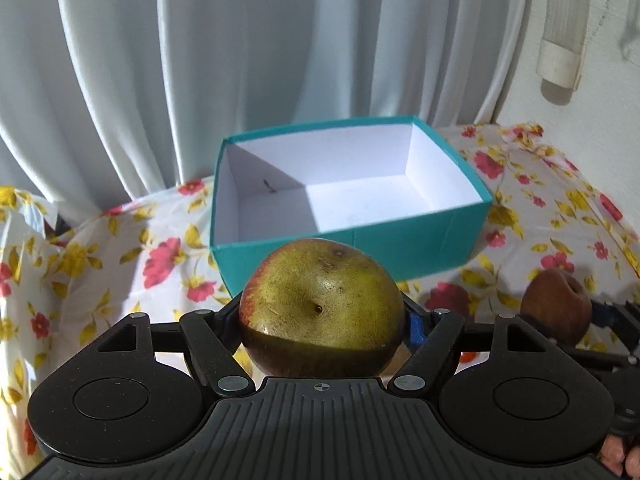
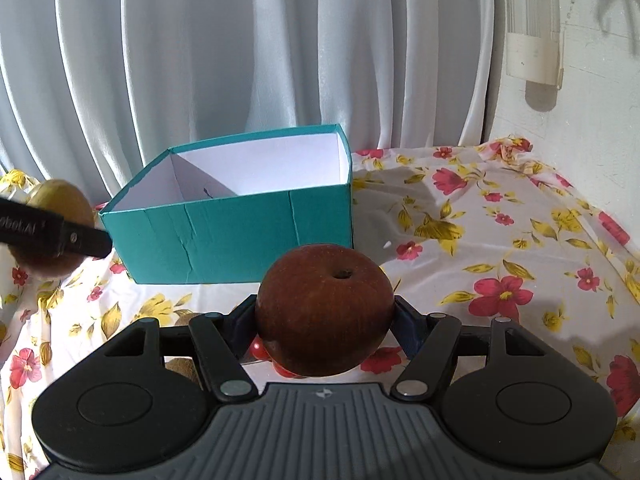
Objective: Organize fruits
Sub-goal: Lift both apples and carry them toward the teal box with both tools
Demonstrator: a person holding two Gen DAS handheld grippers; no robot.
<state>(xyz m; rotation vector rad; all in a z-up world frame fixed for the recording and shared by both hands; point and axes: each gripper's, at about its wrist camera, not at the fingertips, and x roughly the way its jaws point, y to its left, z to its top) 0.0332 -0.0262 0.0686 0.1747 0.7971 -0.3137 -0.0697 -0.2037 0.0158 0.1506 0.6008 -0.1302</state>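
My left gripper (image 1: 322, 316) is shut on a green-yellow apple (image 1: 320, 304) and holds it above the cloth, just in front of the teal box (image 1: 420, 240). The box is open, white inside, with nothing in it. My right gripper (image 2: 324, 312) is shut on a dark red apple (image 2: 324, 308), held above the cloth to the right of the box's (image 2: 224, 232) near corner. The red apple also shows in the left wrist view (image 1: 556, 304) at the far right. The green apple shows in the right wrist view (image 2: 56, 200) at the far left, held by the left gripper's finger (image 2: 60, 232).
A floral tablecloth (image 2: 500, 240) covers the table. Grey curtains (image 1: 200, 60) hang behind the box. A white wall (image 2: 592, 120) with a pipe stands at the right. Small brown and red fruits lie on the cloth under the right gripper (image 2: 180, 368).
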